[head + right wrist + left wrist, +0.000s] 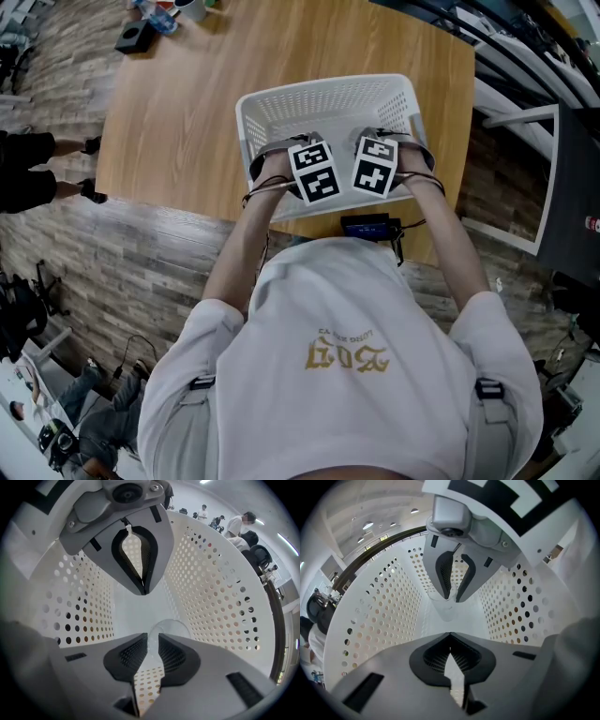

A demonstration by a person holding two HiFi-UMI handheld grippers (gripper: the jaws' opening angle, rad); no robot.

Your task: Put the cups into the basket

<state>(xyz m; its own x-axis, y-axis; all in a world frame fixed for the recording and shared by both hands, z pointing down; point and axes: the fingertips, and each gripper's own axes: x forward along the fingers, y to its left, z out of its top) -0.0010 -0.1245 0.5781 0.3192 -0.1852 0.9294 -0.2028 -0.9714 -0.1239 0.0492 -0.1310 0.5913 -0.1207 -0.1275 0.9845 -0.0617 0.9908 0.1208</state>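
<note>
A white perforated basket [281, 103] stands on the wooden table [178, 122], and both grippers reach down inside it. My right gripper [151, 641] is shut on the rim of a clear plastic cup [176, 627], which hangs low near the basket floor. From the left gripper view the same cup [446, 607] shows pinched between the right gripper's dark fingers [444, 576]. My left gripper [450, 637] is shut, tips touching, with nothing in it. It faces the right gripper across the basket. In the head view the marker cubes [314, 171] hide the jaws and the cup.
Basket walls [211, 588] close in on both grippers. A black device [367, 225] lies at the table's near edge. Small objects [141, 36] sit at the far left corner. A white frame [525, 178] stands to the right. People [234, 524] are in the background.
</note>
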